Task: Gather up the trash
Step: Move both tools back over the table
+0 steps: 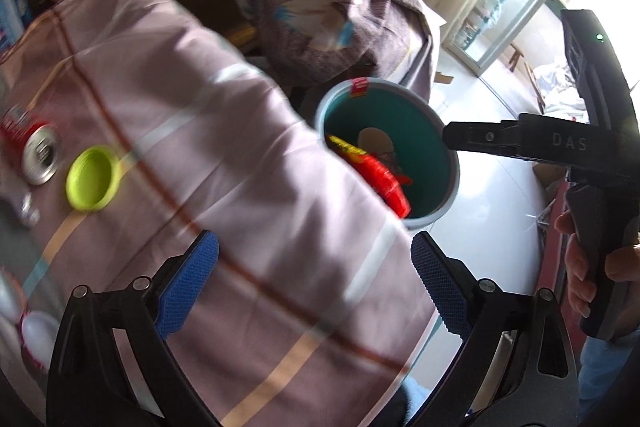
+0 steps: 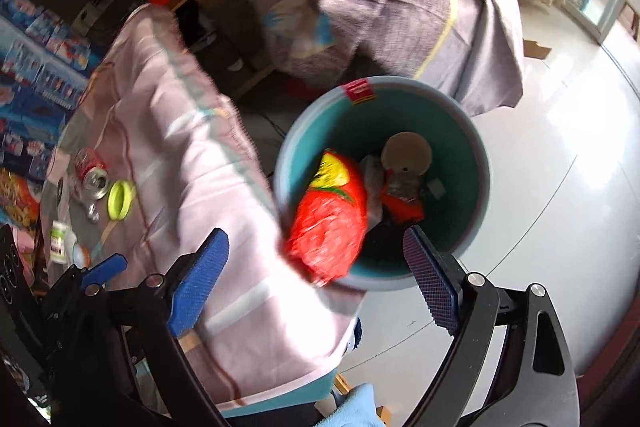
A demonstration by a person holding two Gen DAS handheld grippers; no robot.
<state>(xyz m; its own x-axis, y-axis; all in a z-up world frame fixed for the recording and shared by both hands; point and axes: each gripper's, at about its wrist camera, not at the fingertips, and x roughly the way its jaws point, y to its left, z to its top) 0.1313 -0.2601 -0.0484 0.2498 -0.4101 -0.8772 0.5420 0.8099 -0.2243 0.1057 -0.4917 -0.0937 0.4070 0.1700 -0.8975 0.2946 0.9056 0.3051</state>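
Hovering above the round teal plastic bin (image 2: 384,183), the right gripper (image 2: 316,281) is standing with its 2 blue-padded jaws spread wide and nothing between them. A red and yellow crinkled plastic snack wrapper (image 2: 330,219) is lying just ahead of its tips, leaning over the bin's near rim against the pink striped cloth-covered table (image 2: 172,131); whether it is falling or resting, the blur is not telling. The risk from here is that the wrapper is sitting half on the rim and slipping out onto the floor, or that a careless swing back to the left is knocking the light bin over.

The left gripper (image 1: 316,287) is also holding its jaws wide apart, empty, over the cloth. Far to its left, near the table's edge, a crushed red and silver aluminium drink can (image 1: 34,151) is lying on its side, just beside a lime-green round plastic lid (image 1: 92,179). The can looks dented and smooth, so it may be rolling or squirting out of a pinch taken across its curved wall
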